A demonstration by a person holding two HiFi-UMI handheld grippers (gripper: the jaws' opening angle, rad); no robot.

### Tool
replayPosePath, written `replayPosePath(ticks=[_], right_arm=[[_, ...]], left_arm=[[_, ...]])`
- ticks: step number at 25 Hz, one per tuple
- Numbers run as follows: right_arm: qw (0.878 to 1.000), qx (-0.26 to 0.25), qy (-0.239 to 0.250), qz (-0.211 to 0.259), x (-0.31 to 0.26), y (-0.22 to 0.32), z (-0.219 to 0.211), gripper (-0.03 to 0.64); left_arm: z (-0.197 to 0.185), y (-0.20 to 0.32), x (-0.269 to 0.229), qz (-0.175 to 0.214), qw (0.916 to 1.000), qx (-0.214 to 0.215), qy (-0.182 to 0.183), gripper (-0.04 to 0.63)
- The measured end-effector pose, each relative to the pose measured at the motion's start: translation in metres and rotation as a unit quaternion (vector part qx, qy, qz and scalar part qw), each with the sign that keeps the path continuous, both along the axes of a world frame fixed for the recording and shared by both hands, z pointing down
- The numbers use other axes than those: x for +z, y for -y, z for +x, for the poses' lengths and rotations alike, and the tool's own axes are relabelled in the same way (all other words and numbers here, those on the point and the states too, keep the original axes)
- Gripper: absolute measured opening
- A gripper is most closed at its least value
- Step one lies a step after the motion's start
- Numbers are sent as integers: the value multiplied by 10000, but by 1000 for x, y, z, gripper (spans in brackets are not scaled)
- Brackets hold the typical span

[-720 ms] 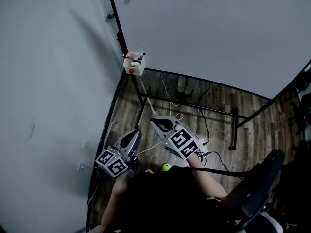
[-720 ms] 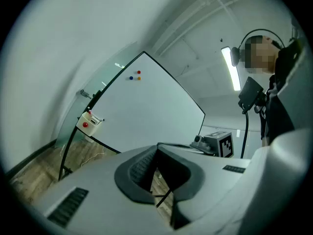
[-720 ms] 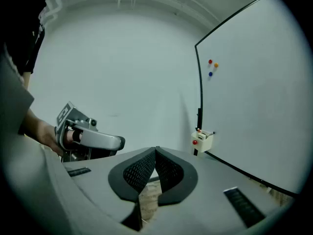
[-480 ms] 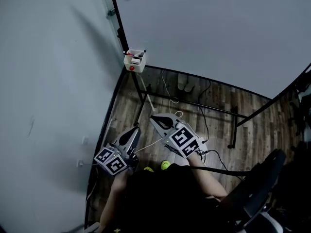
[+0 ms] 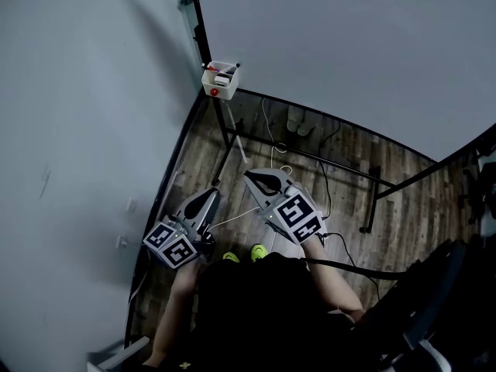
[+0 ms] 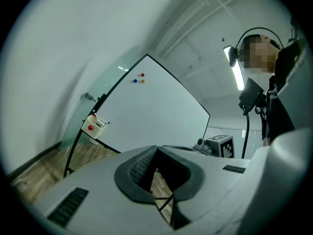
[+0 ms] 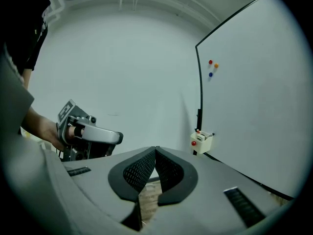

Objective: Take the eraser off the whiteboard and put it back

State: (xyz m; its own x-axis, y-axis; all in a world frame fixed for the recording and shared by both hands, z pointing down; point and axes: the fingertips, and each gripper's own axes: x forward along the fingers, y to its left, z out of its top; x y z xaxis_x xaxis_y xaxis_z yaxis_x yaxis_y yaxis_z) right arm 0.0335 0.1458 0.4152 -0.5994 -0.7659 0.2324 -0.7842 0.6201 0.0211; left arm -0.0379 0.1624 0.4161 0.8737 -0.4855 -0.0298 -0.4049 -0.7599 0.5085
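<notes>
Holding both tools low before the body, we are pointing the left gripper [image 5: 211, 198] and right gripper [image 5: 252, 178] toward the whiteboard [image 5: 349, 45], each with its jaws closed together on nothing. Open floor [image 5: 341, 169] is lying ahead, crossed by the stand [image 5: 310, 155]. We cannot tell the eraser apart; a white box [image 5: 220, 81] of small items is hanging at the board's lower left corner.

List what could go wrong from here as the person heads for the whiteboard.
1. The left gripper and the right gripper both have their jaws together and empty. Reaching in like that may only shove whatever sits in the white holder.
2. Cables lie on the floor by the stand. A step forward could snag them.
</notes>
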Motion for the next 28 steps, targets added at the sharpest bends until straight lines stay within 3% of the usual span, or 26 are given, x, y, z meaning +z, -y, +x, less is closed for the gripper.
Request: replayPosePath(ticks=[14,28], right_arm=[[9998,-152,-63,-119,11,11,3,18],[9994,-97,-285,-193,19,48,5,18]], left_arm=[[5,0,5,-75,9999,-12,112,23],[9,38,9,-95,9999,42,109,23]])
